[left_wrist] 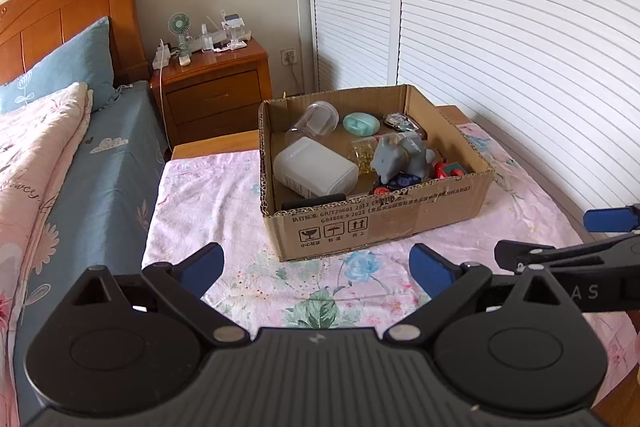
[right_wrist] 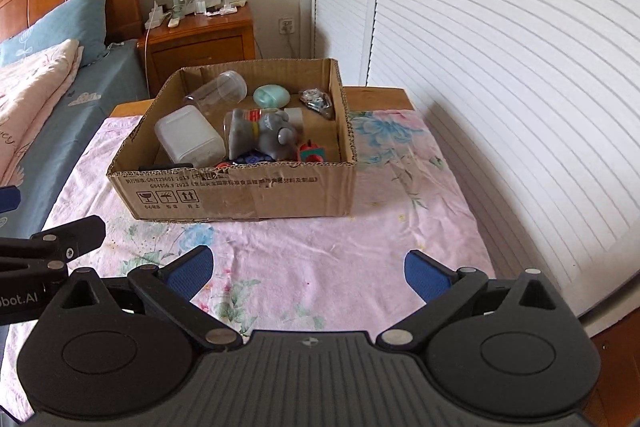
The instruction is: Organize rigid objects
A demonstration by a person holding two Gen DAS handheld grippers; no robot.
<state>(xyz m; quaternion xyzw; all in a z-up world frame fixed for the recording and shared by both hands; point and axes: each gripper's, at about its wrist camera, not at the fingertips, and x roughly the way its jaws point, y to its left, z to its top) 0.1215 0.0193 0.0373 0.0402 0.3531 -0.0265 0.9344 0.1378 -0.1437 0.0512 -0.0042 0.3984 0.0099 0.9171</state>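
Observation:
An open cardboard box [left_wrist: 384, 223] [right_wrist: 240, 193] stands on a table with a pink floral cloth. In it lie a white plastic container [left_wrist: 316, 167] [right_wrist: 188, 139], a clear jar [left_wrist: 316, 119] [right_wrist: 220, 89], a mint oval case [left_wrist: 361, 123] [right_wrist: 271, 95], a grey toy animal [left_wrist: 400, 157] [right_wrist: 268, 135] and small red and blue toys [left_wrist: 448, 171] [right_wrist: 312, 151]. My left gripper [left_wrist: 318, 267] is open and empty, short of the box. My right gripper [right_wrist: 308, 269] is open and empty, also short of the box. Each shows at the edge of the other's view.
A bed with blue sheet and pillow [left_wrist: 68, 67] lies to the left. A wooden nightstand [left_wrist: 216, 87] with a small fan and bottles stands behind. White louvered doors [left_wrist: 500, 27] run along the right. The floral cloth [right_wrist: 320, 239] stretches in front of the box.

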